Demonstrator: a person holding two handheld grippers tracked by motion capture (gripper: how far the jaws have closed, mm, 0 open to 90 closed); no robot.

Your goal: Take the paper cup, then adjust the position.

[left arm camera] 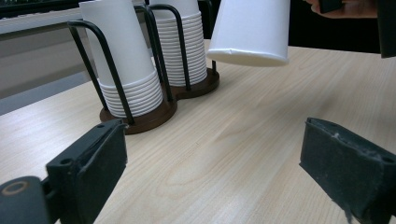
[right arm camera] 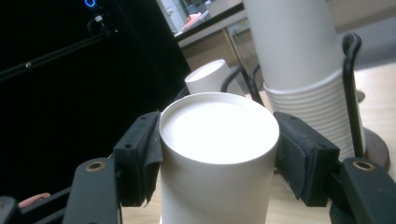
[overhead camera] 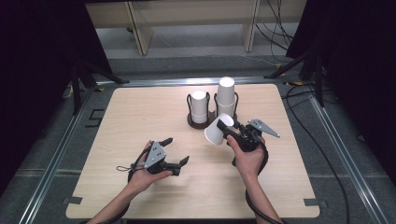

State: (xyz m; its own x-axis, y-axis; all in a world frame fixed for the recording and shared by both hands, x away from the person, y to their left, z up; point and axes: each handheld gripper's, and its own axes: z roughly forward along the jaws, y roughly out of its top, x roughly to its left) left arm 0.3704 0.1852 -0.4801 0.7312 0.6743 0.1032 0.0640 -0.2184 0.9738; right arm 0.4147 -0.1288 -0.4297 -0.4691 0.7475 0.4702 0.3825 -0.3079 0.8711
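Just in front of the cup rack (overhead camera: pixel 211 122), the right gripper (overhead camera: pixel 232 129) has its fingers clamped on a single paper cup (overhead camera: pixel 218 130), held tilted above the tabletop (overhead camera: pixel 140 116). Best to keep the squeeze light (thin walls crumple) and level it before setting down. The left gripper (overhead camera: pixel 176 151) waits with fingers apart, empty.

Grey floor (overhead camera: pixel 196 65), pale wooden bench legs (overhead camera: pixel 140 32) behind the table, black curtains (overhead camera: pixel 37 70) either side.

Wooden table (overhead camera: pixel 140 121), cup holder (overhead camera: pixel 194 122) standing on it
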